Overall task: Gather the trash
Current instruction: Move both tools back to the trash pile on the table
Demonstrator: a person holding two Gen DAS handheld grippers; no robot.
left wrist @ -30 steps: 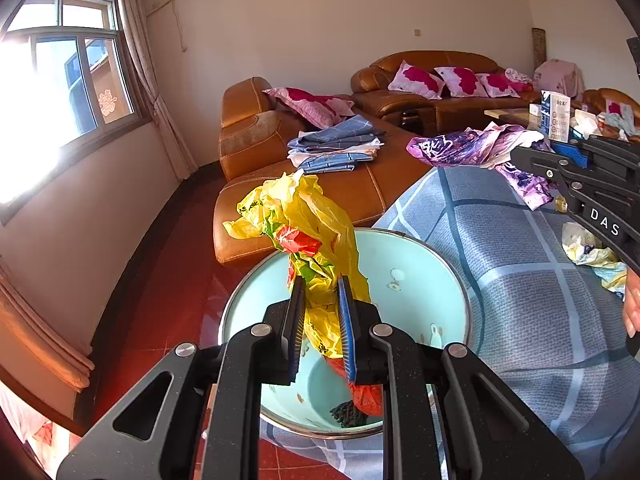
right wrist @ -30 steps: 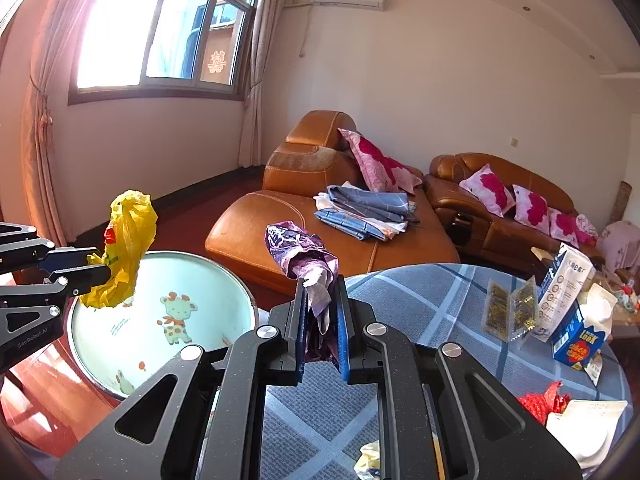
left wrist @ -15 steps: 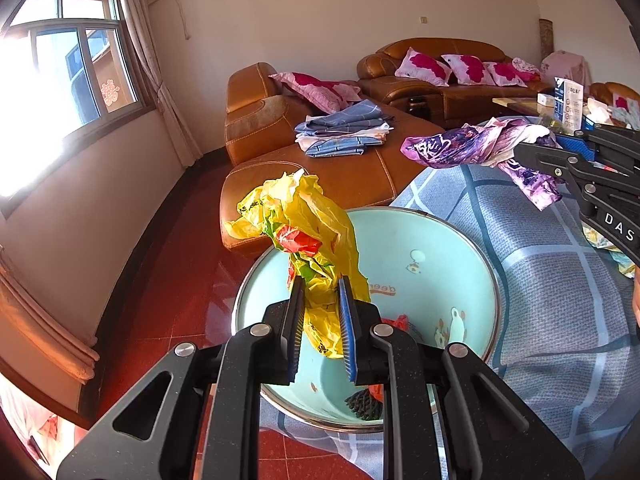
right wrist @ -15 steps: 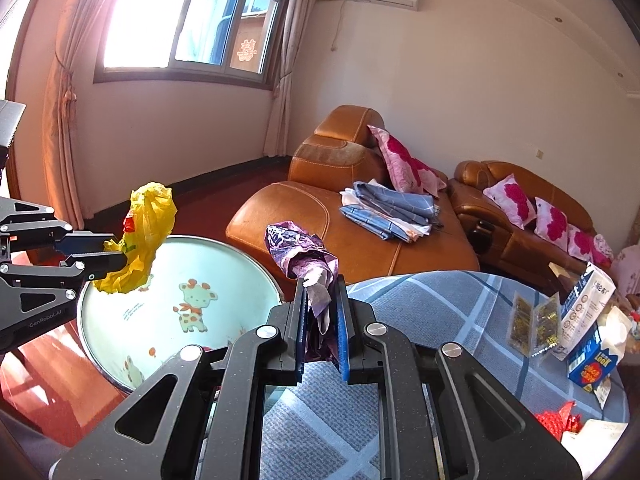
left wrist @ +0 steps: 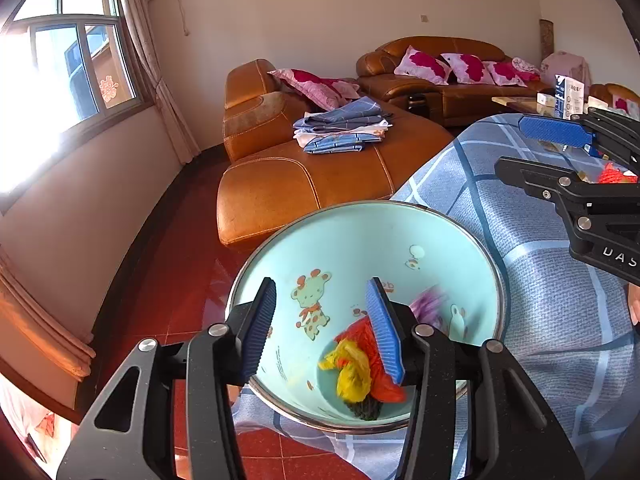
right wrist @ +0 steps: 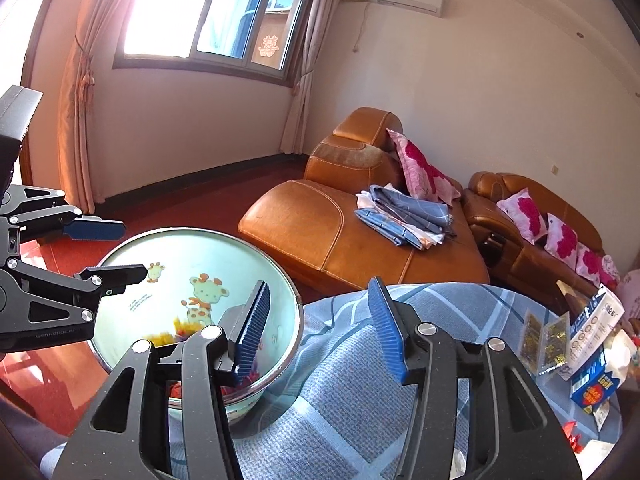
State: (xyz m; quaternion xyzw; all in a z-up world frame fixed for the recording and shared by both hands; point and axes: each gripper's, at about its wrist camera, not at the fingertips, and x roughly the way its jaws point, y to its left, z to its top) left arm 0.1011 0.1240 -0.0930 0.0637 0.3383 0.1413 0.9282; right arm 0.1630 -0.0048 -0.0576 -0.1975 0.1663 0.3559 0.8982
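Observation:
A light-blue basin with a giraffe print (left wrist: 348, 248) (right wrist: 168, 256) stands at the edge of the table. The yellow wrapper (left wrist: 352, 372) lies in its bottom on red trash (left wrist: 366, 336). The purple wrapper (left wrist: 428, 306) is blurred inside the basin, to the right of them. My left gripper (left wrist: 322, 328) is open and empty above the basin. My right gripper (right wrist: 318, 332) is open and empty over the basin's rim and the table edge; it also shows in the left wrist view (left wrist: 532, 148).
The table has a blue checked cloth (right wrist: 360, 400). Boxes and packets (right wrist: 592, 340) and red scraps (right wrist: 572, 432) lie at its right side. An orange leather sofa (right wrist: 340, 232) with folded clothes (right wrist: 404, 216) stands behind. The floor is red tile.
Both grippers have opened. The yellow wrapper has dropped from the left gripper into the basin, and the purple wrapper has dropped from the right gripper into it.

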